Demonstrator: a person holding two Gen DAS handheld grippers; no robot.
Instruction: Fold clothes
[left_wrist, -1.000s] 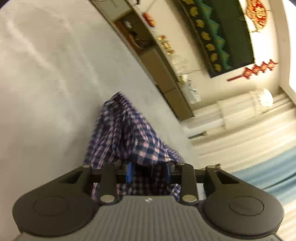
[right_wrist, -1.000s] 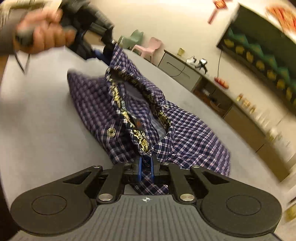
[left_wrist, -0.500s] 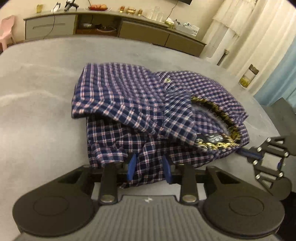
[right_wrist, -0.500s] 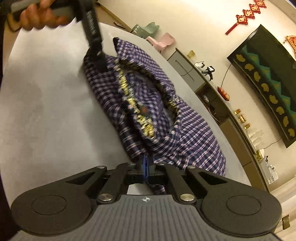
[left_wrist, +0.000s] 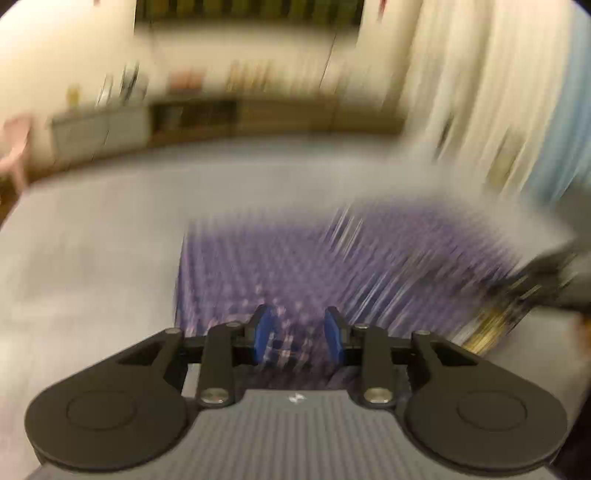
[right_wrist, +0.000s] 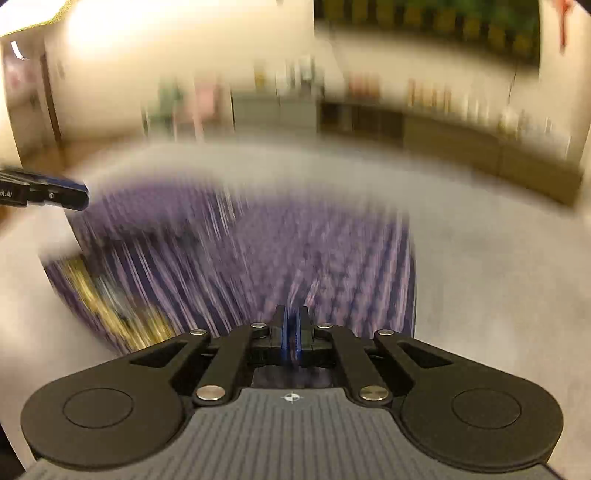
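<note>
1. A pale grey table (left_wrist: 92, 258) fills the lower part of both views, with a low sideboard (right_wrist: 443, 129) along the wall behind it; everything beyond the grippers is streaked with blur.
2. The purple checked shirt (left_wrist: 314, 266) lies bunched on the table, directly ahead of both grippers, with a gold-patterned band (right_wrist: 110, 306) showing at one edge.
3. The left gripper (left_wrist: 298, 334) has its blue pads (left_wrist: 263, 328) standing apart, and a fold of the shirt sits between them; whether the pads press on the cloth cannot be told.
4. The right gripper (right_wrist: 291, 332) has its pads together, and blur hides whether any cloth is pinched between them; the shirt's near edge lies just in front of them.
5. In the right wrist view the left gripper's tip reaches in from the left edge over the far corner of the shirt.
</note>
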